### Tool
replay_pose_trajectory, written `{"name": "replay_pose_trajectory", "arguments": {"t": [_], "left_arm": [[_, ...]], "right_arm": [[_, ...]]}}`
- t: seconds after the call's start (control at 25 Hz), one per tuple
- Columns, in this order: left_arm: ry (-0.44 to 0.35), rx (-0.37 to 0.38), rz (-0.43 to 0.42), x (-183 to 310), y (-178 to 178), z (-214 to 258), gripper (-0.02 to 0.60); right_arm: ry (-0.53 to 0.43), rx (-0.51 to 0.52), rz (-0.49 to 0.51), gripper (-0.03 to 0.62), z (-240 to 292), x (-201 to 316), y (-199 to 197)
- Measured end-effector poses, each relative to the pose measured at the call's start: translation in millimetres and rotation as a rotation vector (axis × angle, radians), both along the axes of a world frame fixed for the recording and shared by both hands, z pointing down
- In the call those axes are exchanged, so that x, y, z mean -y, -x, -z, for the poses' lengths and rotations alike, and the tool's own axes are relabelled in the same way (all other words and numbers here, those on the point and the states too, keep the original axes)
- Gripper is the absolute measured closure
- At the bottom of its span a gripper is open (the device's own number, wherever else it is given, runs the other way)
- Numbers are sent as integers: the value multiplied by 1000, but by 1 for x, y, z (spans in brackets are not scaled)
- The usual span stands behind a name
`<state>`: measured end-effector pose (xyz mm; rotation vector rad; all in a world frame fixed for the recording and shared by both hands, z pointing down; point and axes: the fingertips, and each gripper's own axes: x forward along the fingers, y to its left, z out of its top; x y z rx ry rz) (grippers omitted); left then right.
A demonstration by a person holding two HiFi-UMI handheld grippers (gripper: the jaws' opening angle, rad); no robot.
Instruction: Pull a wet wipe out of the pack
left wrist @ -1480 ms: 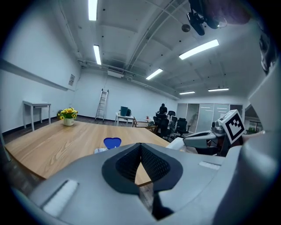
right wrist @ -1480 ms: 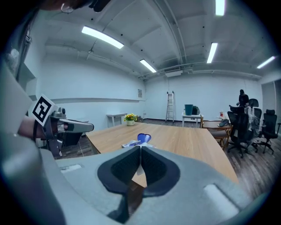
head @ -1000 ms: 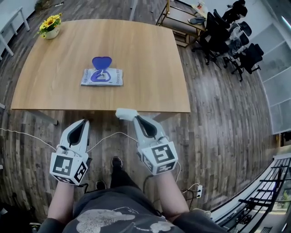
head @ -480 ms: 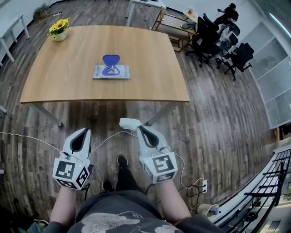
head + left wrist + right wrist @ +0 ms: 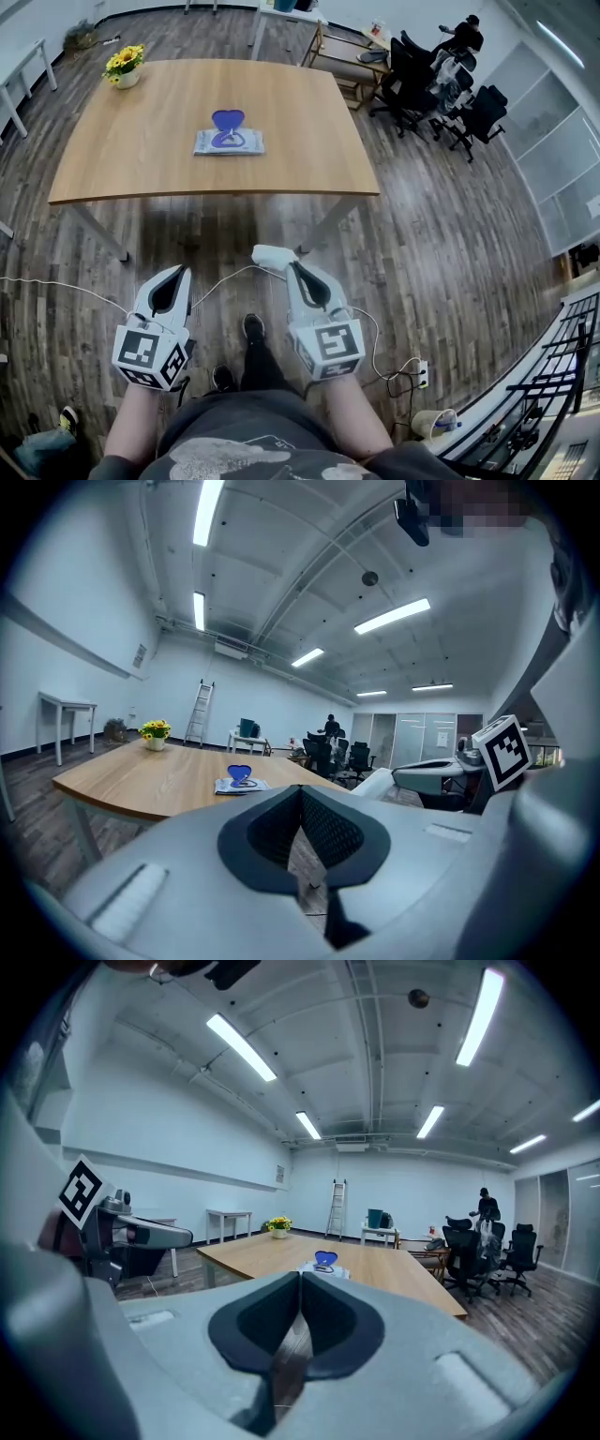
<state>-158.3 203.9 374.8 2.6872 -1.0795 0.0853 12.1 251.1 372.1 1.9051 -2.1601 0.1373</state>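
You've a smooth, matt wooden table (image 5: 141, 159), a rougher wood-plank floor (image 5: 450, 234), a glossy plastic pack (image 5: 229, 142), and a soft, white, cloth-like wipe (image 5: 272, 255).

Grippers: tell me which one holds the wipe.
The right gripper: a white wipe hangs pinched at its tip. The left gripper is shut too, but on nothing.

White wipe (image 5: 271, 255) held by the right gripper (image 5: 292, 266) — pack (image 5: 229, 142) flat on table (image 5: 141, 164), blue lid (image 5: 226, 120) up.
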Motion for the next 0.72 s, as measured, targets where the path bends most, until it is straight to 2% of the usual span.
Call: {"name": "replay_pose_trajectory", "arguments": {"t": [0.72], "left_arm": [[-17,-12,-17,-32,4,15,561]], "right_arm": [[-9,-20,-16,592,8,-37,9]]}}
